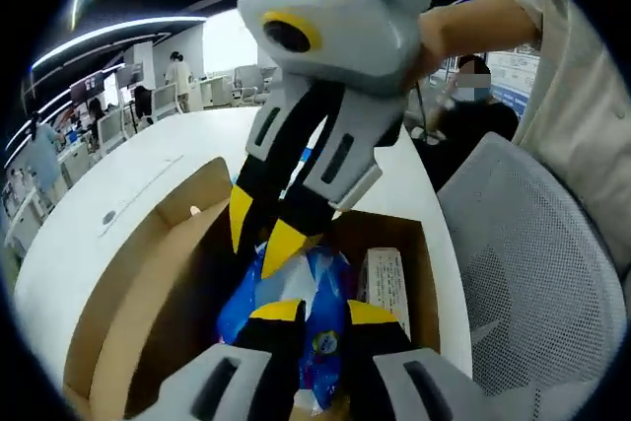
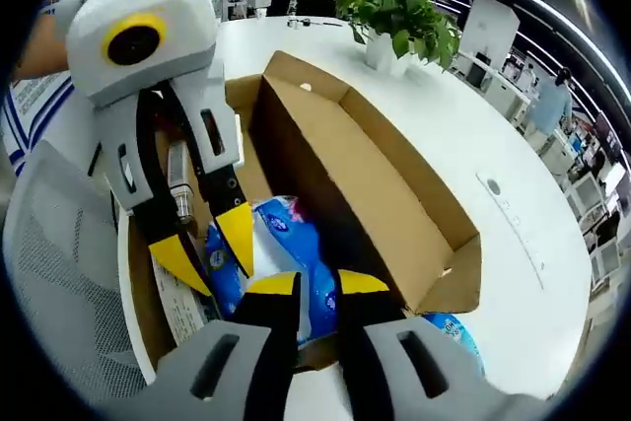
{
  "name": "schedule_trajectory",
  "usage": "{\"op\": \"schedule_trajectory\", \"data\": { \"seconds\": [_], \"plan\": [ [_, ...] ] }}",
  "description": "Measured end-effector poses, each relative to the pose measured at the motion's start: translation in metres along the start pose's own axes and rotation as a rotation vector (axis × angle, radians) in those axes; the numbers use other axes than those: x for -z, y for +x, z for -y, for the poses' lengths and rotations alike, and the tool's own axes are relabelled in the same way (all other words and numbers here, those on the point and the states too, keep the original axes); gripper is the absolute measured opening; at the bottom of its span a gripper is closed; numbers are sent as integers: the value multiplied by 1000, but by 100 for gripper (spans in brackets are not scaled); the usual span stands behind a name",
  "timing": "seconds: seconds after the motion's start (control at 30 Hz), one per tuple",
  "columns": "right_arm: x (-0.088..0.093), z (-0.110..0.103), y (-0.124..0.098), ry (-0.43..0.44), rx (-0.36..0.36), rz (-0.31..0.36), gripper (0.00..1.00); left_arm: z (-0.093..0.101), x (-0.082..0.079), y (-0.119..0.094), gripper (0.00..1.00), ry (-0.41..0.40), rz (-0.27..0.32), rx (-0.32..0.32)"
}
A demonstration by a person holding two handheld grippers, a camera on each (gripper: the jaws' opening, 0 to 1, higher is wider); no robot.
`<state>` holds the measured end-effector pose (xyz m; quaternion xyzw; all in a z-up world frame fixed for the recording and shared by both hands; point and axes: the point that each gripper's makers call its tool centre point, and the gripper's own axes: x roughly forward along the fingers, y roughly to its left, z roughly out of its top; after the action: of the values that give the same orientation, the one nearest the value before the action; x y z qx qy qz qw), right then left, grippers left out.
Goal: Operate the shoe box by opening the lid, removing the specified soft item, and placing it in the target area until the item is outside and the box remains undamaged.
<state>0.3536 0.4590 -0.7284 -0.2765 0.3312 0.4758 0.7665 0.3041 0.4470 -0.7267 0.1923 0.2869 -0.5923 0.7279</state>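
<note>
Blue pack point(image 1: 296, 308) boxed; plant point(image 2: 399, 12) right-view.

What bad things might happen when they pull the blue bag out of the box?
1. Both grippers, left and right, reach for the soft blue pack; pulling apart might tear it.
2. The open lid stands beside it; a jaw could catch and bend the cardboard.
3. The small white box beside the pack might get dragged out too.

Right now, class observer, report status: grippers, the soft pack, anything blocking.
Left gripper and right gripper open, both over blue soft pack. Pack inside shoe box, lid open. White carton beside pack.
</note>
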Motion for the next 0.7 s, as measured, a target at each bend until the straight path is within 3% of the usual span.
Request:
{"op": "schedule_trajectory", "data": {
  "seconds": [0.23,0.33,0.4,0.7],
  "plan": [
    [1,0,11,18,-14,-17,1,0,3,5,5,-12,-37,-3],
    [1,1,9,65,-14,-20,0,1,5,6,3,-98,-49,0],
    [1,3,9,79,-13,-19,0,0,5,5,1,-109,-52,-4],
    [-9,-2,1,87,-13,20,0,4,5,-1,0,-84,-70,-25]
  ]
}}
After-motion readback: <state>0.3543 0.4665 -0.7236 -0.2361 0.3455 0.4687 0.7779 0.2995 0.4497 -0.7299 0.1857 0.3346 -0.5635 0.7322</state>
